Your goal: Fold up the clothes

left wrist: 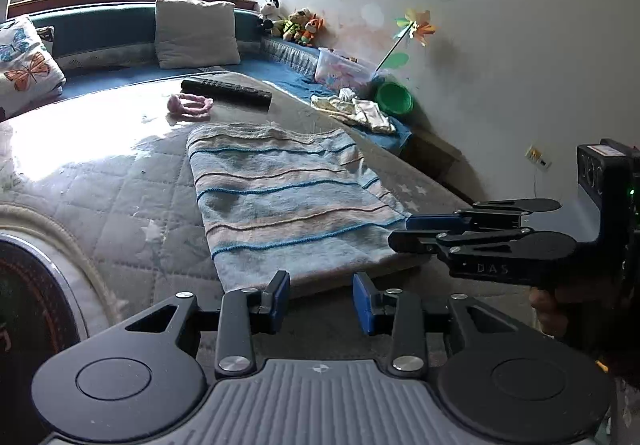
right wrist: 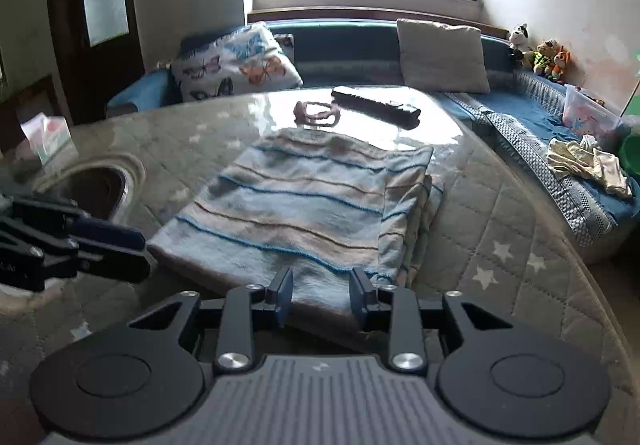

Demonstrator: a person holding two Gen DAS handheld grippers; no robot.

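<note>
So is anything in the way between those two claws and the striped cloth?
Nothing visible. Both grippers, left and right, are open at the near edge of the cloth. The remote and the pink band lie beyond its far edge.

A pale blue knitted garment with tan and bright blue horizontal stripes (left wrist: 288,201) (right wrist: 312,205) is seen folded into a flat rectangle on the quilted grey surface. Its near edge lies just ahead of both tongs; layered folded edges are stacked along its right side.
</note>
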